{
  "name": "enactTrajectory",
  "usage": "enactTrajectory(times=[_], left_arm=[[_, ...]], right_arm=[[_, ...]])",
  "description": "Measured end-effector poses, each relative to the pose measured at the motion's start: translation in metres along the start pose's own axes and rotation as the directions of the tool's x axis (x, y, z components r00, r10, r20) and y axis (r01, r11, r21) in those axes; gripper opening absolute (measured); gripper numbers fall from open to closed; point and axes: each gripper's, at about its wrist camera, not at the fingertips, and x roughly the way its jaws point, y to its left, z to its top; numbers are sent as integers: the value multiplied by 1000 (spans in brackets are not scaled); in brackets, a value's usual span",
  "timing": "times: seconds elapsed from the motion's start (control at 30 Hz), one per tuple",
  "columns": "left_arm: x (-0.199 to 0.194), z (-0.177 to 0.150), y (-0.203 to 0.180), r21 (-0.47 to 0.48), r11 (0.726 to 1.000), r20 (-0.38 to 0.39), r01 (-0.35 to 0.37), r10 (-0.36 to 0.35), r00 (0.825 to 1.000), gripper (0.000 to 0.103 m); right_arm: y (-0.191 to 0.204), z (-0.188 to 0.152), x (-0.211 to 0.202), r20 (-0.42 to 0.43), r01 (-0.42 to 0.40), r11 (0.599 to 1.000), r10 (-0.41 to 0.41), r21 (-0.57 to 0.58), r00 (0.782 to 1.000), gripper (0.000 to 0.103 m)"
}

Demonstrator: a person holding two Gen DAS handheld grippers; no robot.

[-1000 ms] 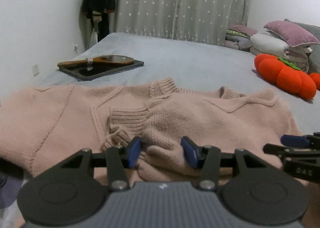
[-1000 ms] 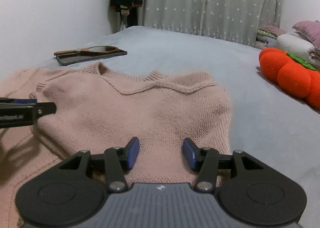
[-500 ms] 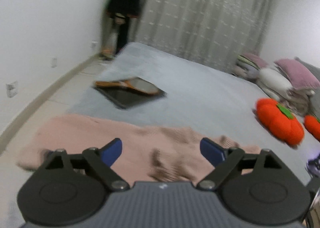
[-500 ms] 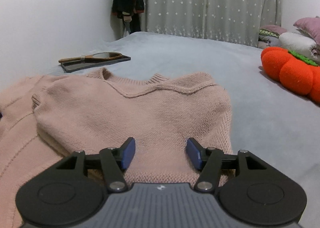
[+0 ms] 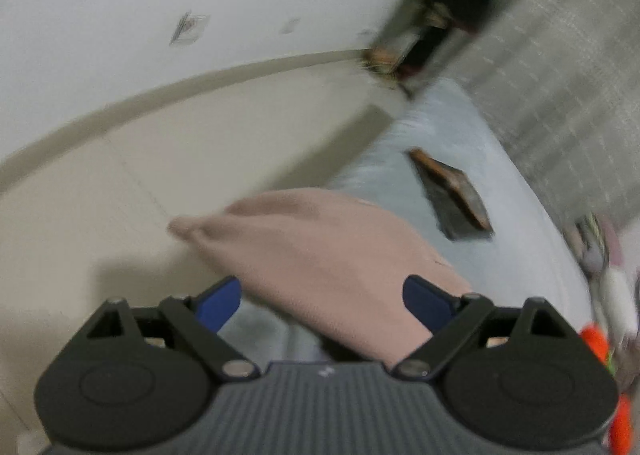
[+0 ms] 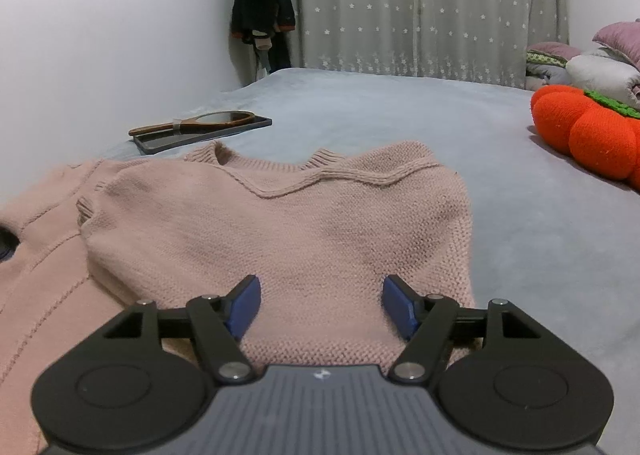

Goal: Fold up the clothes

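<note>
Bed [image 6: 400, 103]: grey cover, pink sweater [image 6: 280, 223] near.
Far: starred curtain [image 6: 420, 3].
Left gripper [image 5: 322, 301]: wide, empty.
Right gripper [image 6: 320, 305]: opening, empty.

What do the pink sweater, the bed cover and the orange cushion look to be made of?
Sweater: chunky knit yarn, probably wool or acrylic; stitch rows and a ribbed collar show, matte.
Bed cover: soft, short-pile fabric, perhaps fleece; slightly fuzzy, no weave visible.
Cushion: plush fabric, stuffed; puffy lobes, fuzzy surface.

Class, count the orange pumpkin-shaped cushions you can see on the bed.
2: one pumpkin cushion at the bed's right side, and a second cushion just beyond it, cut off by the frame edge. More may be hidden.
</note>
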Motion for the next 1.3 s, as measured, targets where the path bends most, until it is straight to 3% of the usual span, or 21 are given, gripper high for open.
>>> enactTrajectory(times=[0.13, 0.3, 0.4, 0.5, 0.57, 0.6, 0.63, 0.7, 0.77, 1.0, 1.17, 1.3], left_arm=[[29, 2, 38, -179, 984, -45, 2, -11, 999, 87], [72, -2, 72, -421, 906, -74, 27, -64, 995, 83], [92, -12, 91, -555, 830, -37, 56, -91, 995, 82], [107, -23, 113, -695, 706, 37, 136, -153, 987, 67], [111, -27, 120, -733, 655, 87, 185, -180, 980, 33], [109, -27, 120, -730, 654, 109, 201, -178, 978, 22], [105, -24, 117, -705, 677, 132, 210, -165, 977, 14], [92, -17, 106, -633, 737, 188, 235, -149, 971, 13], [77, -9, 93, -573, 772, 248, 274, -156, 956, 13], [30, 10, 31, -406, 820, 361, 404, -262, 895, 13], [-2, 11, -34, -258, 843, 384, 471, -358, 851, 12], [-28, -5, -93, -112, 843, 360, 527, -460, 812, 13]], right_arm=[[1, 0, 0, 0, 1, 1000, -1, -2, 1000, 68], [1, 0, 1, -1, 1, 1000, -1, -1, 1000, 69], [0, -1, 1, 1, -8, 1000, 8, 5, 1000, 70], [-1, -2, 2, 2, -19, 1000, 19, 12, 1000, 72], [-1, -2, 2, 1, -20, 1000, 20, 9, 1000, 73], [-1, -2, 2, 1, -20, 1000, 20, 8, 1000, 73], [-1, -2, 2, 1, -20, 1000, 20, 8, 1000, 73], [-1, -2, 2, 2, -20, 1000, 20, 8, 1000, 73], [-1, -2, 2, 2, -20, 1000, 20, 8, 1000, 73], [-2, -2, 2, 2, -20, 1000, 20, 6, 1000, 73], [-2, -2, 2, 2, -22, 1000, 22, 8, 1000, 73], [-2, -3, 2, 2, -23, 1000, 23, 8, 1000, 73]])
